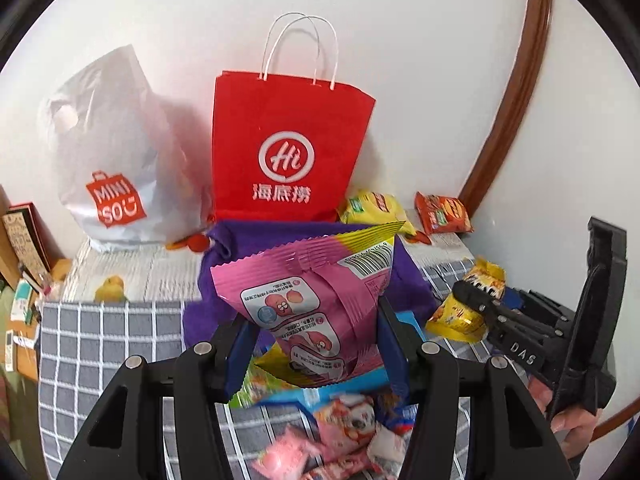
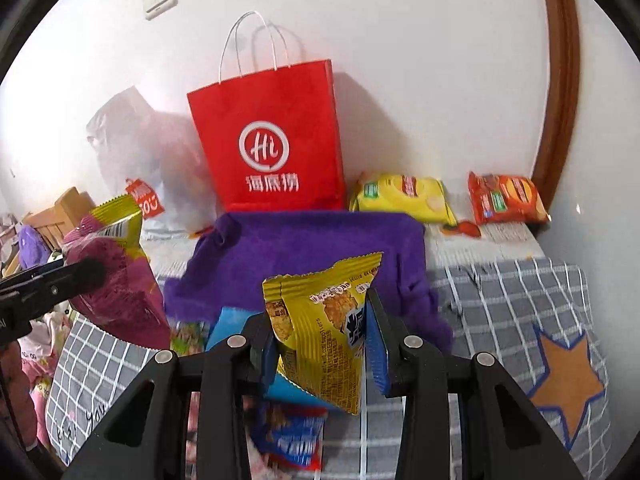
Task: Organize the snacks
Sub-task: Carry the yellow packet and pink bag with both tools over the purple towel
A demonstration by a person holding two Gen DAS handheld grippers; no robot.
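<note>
- Left tongs: closed on a pink snack packet, pinched at its lower half, the packet upright and clear of the bed.
- Right tongs: closed on a yellow snack packet, also lifted, tilted slightly.
- Step in hand, as judged: carrying both packets toward the red paper bag. Keep each grip firm; the glossy film may slip, and the tall pink packet may swing.
- Below the tongs, nearest: loose pink sweets and a blue packet on the grey checked blanket.
- In front of the red paper bag: a purple cloth, spread flat across the path.
- Right of the red paper bag: a yellow crisp packet and an orange packet, both lying near the wall.
- Left of the red paper bag: a white plastic bag, slumped against the wall.
- Obstacle, as judged: the red paper bag's handles stand over its mouth; packets must enter from above, one at a time.
</note>
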